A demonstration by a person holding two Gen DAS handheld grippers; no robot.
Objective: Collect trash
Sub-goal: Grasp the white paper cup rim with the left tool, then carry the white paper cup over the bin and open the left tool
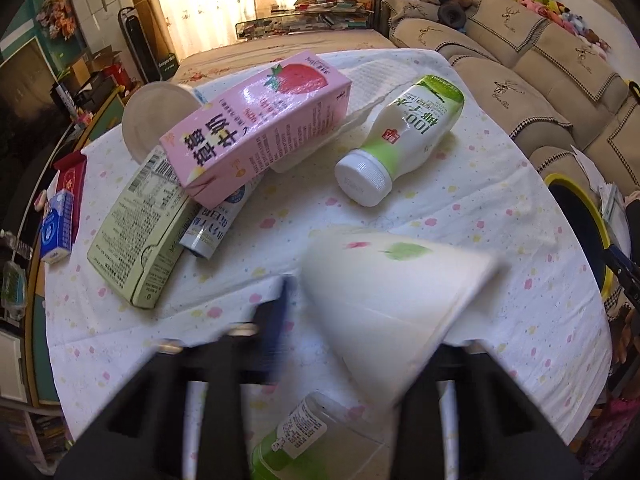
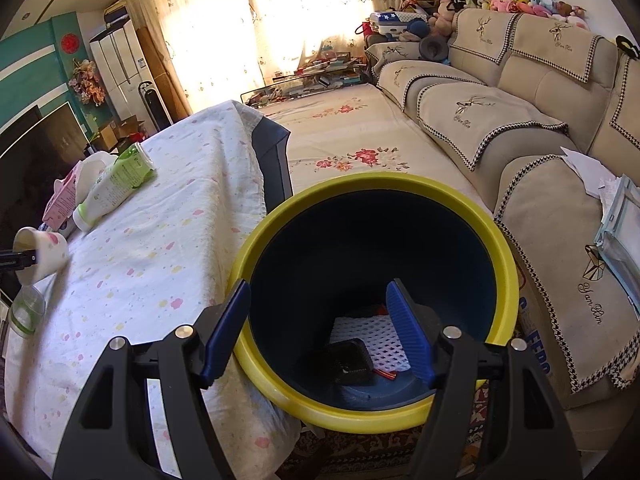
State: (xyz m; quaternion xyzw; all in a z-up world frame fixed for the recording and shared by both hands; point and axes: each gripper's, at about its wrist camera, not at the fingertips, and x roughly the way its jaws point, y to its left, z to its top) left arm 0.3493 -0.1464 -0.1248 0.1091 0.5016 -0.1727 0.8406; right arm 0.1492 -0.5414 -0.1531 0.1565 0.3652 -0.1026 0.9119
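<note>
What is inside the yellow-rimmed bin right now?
In the bin: a white mesh sheet, a black tray and something small and red. The right gripper's finger hides part of the floor.

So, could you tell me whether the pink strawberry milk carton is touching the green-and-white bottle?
Apart. The left wrist view shows bare tablecloth between the pink strawberry milk carton and the green-and-white bottle.
</note>
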